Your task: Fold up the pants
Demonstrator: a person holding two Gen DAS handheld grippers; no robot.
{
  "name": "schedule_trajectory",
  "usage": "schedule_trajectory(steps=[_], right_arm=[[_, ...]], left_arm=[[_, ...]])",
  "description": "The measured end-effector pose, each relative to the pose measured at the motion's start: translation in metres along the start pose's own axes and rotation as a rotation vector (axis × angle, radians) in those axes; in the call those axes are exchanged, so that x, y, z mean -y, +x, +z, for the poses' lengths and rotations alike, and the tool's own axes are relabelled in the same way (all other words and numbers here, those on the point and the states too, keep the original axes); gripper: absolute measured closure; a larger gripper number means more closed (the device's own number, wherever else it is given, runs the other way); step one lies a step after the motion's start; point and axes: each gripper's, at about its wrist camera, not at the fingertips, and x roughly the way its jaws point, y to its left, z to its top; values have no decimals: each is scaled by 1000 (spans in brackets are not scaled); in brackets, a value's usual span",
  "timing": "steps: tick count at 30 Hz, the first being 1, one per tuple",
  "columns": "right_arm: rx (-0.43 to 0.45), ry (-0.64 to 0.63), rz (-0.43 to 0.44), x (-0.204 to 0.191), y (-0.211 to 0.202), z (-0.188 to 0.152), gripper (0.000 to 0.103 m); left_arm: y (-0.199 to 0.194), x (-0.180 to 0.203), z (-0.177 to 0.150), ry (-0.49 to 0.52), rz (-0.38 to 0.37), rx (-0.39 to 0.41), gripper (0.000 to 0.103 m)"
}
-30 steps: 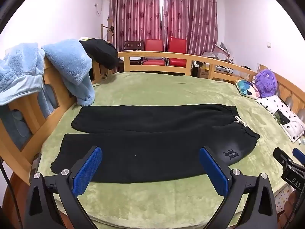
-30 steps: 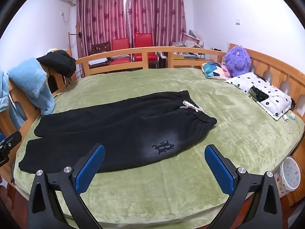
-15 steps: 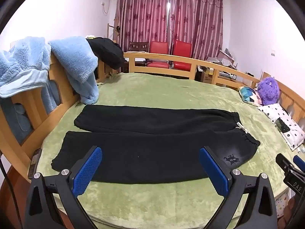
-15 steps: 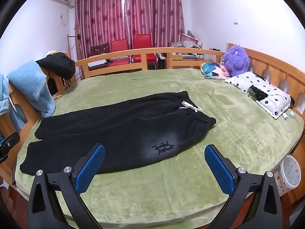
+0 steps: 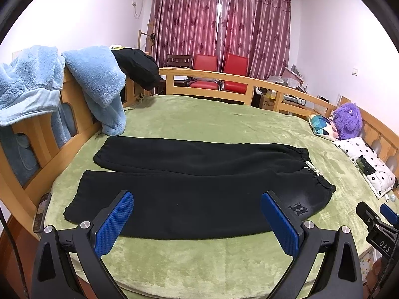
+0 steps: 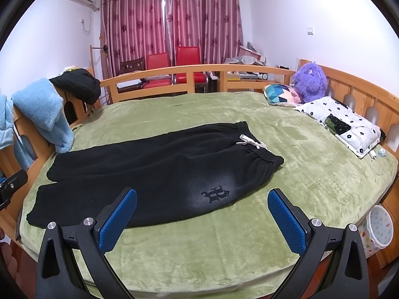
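Black pants (image 5: 194, 186) lie flat and spread on the green bed cover (image 5: 212, 117), legs to the left, waistband with a white drawstring (image 5: 311, 168) to the right. They also show in the right wrist view (image 6: 154, 172), with a dark logo (image 6: 215, 194) on the near leg. My left gripper (image 5: 197, 214) is open and empty, above the near edge of the near leg. My right gripper (image 6: 202, 214) is open and empty, above the near edge by the logo.
Wooden bed rails (image 5: 224, 79) ring the bed. Blue fleece clothes (image 5: 94, 84) and a black garment (image 5: 139, 67) hang on the left rail. A patterned cushion (image 6: 284, 94), a purple plush toy (image 6: 310, 79) and a white pillow (image 6: 341, 122) lie at the right. A phone (image 5: 41, 211) rests at the left edge.
Both grippers have shifted slightly, the left view swinging a little to the left and closer over the pants. The pants have not moved. Both grippers stay open.
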Motion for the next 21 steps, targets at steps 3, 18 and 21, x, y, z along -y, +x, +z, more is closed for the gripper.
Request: schedule_trajectory(steps=[3, 18, 21], right_arm=[[1, 0, -2, 0, 0, 2, 0], [17, -16, -1, -6, -9, 3, 0], [23, -17, 5, -10, -11, 1, 0]], left_arm=[[-1, 0, 0, 0, 0, 0, 0], [-7, 2, 0, -16, -24, 7, 0], [-8, 1, 1, -18, -26, 10, 0]])
